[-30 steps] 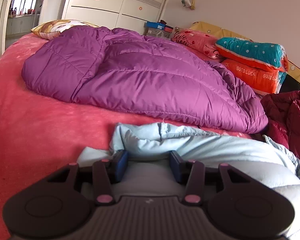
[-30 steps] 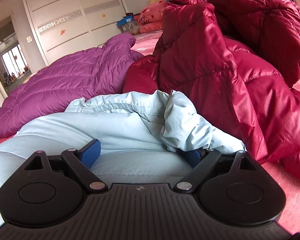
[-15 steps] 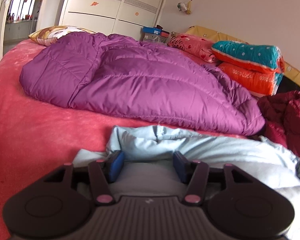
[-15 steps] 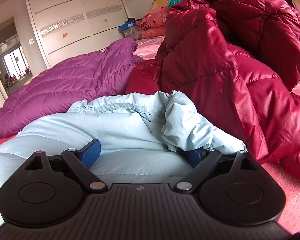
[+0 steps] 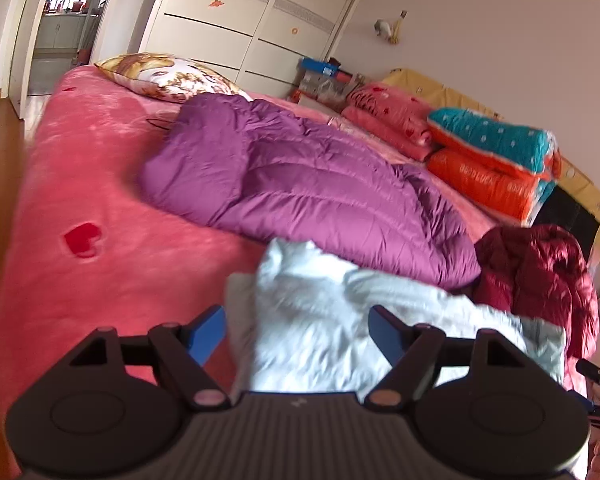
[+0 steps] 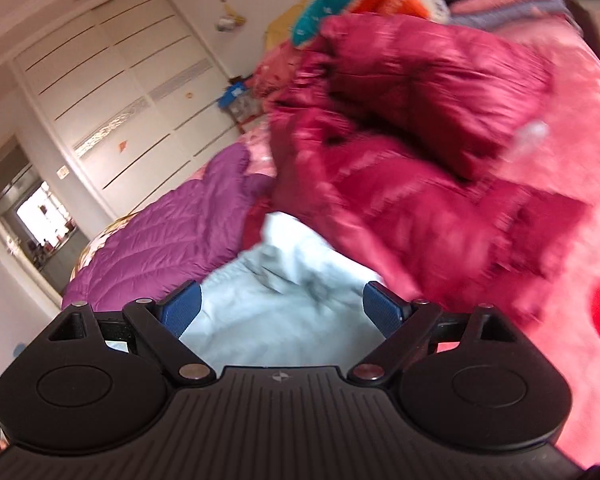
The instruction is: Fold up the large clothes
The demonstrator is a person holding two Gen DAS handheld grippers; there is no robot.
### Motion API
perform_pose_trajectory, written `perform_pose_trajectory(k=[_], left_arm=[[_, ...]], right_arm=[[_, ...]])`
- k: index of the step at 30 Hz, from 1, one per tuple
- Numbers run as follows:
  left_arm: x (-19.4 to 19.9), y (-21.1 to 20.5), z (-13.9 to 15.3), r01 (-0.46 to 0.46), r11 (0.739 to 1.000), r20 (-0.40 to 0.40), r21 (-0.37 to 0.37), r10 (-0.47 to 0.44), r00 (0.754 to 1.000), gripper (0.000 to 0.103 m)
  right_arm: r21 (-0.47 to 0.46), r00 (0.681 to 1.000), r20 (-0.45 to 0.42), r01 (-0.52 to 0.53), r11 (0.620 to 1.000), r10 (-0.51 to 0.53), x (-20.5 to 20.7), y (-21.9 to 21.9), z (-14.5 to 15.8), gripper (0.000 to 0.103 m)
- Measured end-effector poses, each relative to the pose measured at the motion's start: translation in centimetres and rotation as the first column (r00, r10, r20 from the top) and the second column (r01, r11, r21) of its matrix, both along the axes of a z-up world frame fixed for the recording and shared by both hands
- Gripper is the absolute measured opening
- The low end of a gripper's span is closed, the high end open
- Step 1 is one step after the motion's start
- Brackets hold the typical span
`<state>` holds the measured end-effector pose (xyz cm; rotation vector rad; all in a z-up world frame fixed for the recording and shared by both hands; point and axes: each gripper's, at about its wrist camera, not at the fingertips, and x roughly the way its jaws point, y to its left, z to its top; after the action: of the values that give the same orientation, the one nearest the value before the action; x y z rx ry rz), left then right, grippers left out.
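**A:** In your left wrist view, where do you stand?

**B:** Your left gripper (image 5: 296,330) is spread wide, its blue pads clear of everything and holding nothing. The pale blue jacket (image 5: 340,320) lies bunched in the lower middle of the frame, on the pink bedspread (image 5: 100,200). Above it, across the centre, lies the purple down coat (image 5: 300,184); the dark red coat (image 5: 540,272) is heaped at the right edge.

**A:** And the right wrist view?

**B:** It's blurred and tilted. Your right gripper (image 6: 281,310) is just as wide apart and empty, with the pale blue jacket (image 6: 284,300) showing between the pads at lower centre. The dark red coat (image 6: 420,160) fills the upper right, and the purple down coat (image 6: 172,240) runs off to the left.

**A:** So which step is this?

**B:** I'd judge you're between grasps on the blue jacket, which looks crumpled rather than neatly folded. Next you'd need to pick a hem or edge with each gripper, close on a thin layer of fabric only, and keep clear of the red coat touching it.
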<state>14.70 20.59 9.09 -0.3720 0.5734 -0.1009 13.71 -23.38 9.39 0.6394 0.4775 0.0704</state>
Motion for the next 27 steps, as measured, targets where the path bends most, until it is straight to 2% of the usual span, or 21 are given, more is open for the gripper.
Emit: perform_pose_trajectory(k=[5, 11, 18, 22, 27], left_arm=[[-4.5, 0.8, 2.3, 0.012, 1.0, -0.004, 0.015, -0.012, 1.0, 0.079], [-9.5, 0.6, 4.9, 0.036, 0.997, 0.005, 0.063, -0.037, 0.999, 0.08], [-14.1, -0.1, 7.6, 0.083, 0.991, 0.043, 0.109, -0.088, 0.995, 0.082], [-16.3, -0.3, 9.2, 0.099, 0.987, 0.077, 0.123, -0.109, 0.991, 0.084], [-18.2, -0.8, 11.5, 0.103, 0.981, 0.115, 0.166, -0.123, 0.986, 0.084]], right_arm=[[0.036, 0.996, -0.083, 0.046, 0.998, -0.043, -3.6, -0.9, -1.4, 0.103], [0.077, 0.994, -0.09, 0.062, 0.995, -0.055, -8.3, -0.9, -1.1, 0.103], [0.06, 0.994, -0.061, 0.094, 0.994, -0.09, -12.9, -0.6, 1.3, 0.103], [0.031, 0.995, -0.018, 0.102, 0.994, -0.102, -15.3, -0.6, 3.1, 0.103], [0.053, 0.988, 0.048, 0.143, 0.988, -0.146, -18.3, -1.4, 6.4, 0.103]])
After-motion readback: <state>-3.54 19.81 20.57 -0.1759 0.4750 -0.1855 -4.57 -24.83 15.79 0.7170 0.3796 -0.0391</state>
